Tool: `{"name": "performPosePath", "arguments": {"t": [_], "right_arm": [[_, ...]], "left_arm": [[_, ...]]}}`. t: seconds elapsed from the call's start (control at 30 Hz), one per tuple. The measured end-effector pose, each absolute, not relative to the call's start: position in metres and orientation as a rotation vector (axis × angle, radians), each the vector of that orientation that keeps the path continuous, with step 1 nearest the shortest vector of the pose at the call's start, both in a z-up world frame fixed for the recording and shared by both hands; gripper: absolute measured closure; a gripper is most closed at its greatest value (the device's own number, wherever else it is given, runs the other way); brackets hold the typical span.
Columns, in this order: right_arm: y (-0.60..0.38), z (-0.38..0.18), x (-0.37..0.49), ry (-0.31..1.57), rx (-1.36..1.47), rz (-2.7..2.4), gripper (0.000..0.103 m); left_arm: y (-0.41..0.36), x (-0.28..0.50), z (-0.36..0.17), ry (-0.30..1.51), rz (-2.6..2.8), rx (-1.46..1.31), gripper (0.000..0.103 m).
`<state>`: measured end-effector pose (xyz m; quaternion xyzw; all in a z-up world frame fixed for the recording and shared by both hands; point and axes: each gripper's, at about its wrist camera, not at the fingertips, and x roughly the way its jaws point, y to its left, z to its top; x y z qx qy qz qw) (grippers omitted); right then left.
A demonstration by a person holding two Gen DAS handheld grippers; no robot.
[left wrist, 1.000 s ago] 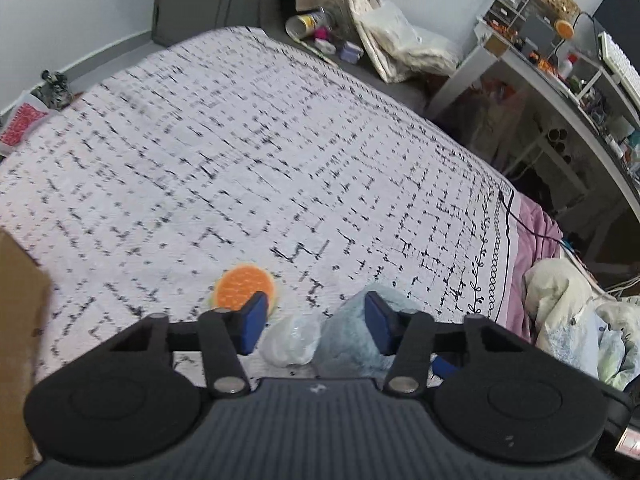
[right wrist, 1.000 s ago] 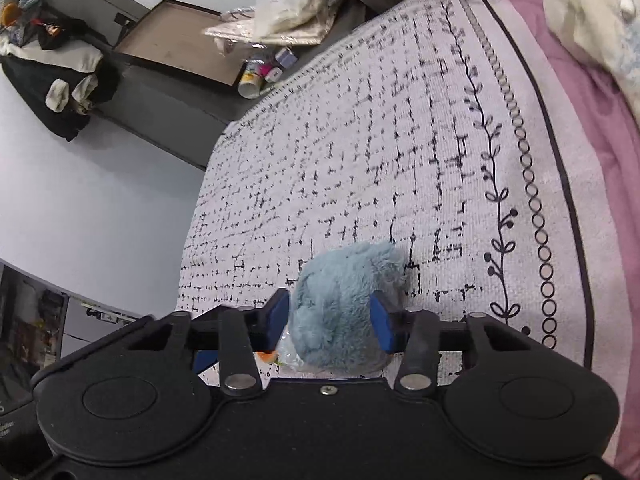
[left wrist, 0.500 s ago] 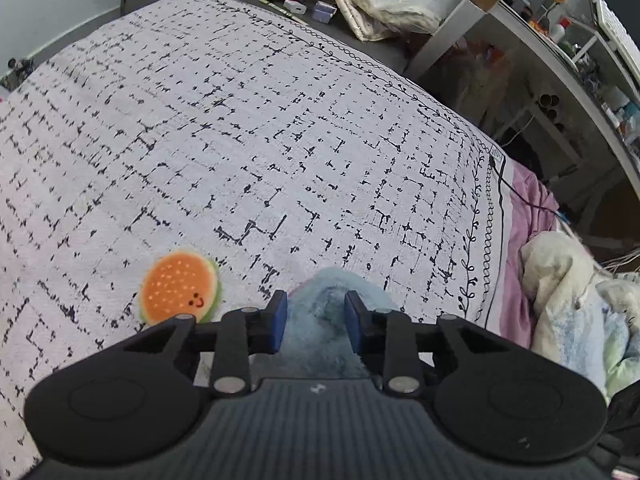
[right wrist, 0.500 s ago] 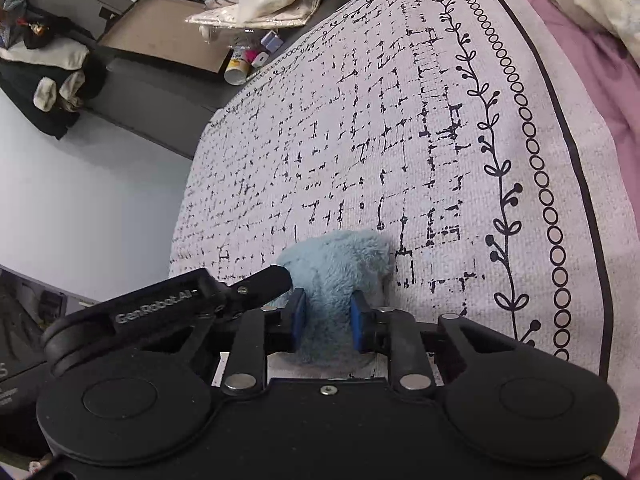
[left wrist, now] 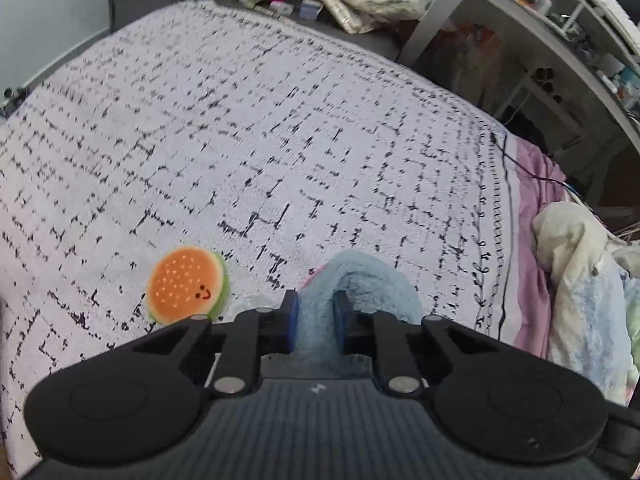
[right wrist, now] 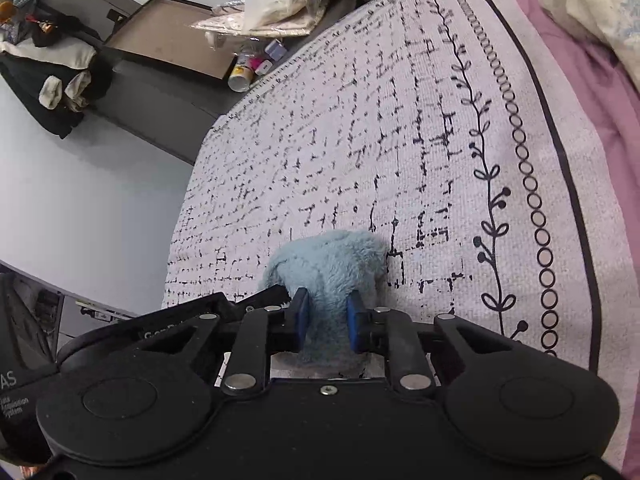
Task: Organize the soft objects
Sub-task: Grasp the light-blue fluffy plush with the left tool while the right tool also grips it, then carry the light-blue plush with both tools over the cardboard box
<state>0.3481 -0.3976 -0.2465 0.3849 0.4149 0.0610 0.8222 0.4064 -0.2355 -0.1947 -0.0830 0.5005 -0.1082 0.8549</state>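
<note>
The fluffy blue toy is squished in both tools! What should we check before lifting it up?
1. Left tool shut on the blue plush: ok.
2. Right tool shut on the same plush: ok.
3. Burger toy apart from both tools: ok.
4. Bedspread not pinched along with the plush: cannot tell.
5. Where the plush should go: cannot tell, no bin shows.

both black tools have blue pads and silver screws
</note>
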Motion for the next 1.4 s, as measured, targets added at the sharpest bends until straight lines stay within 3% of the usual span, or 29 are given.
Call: {"name": "performPosePath", "arguments": {"t": [0.57,1.4], "right_arm": [[-0.379,-0.195,0.334,0.785,0.807,0.335,0.084],[-0.245,-0.150,0.299,0.742,0.590,0.597,0.084]], "left_arm": [[-0.186,0.379,-0.124,0.967,-0.229,-0.233,0.088],[-0.036,0.307,-0.087,0.893,-0.123,-0.335,0.088]]}}
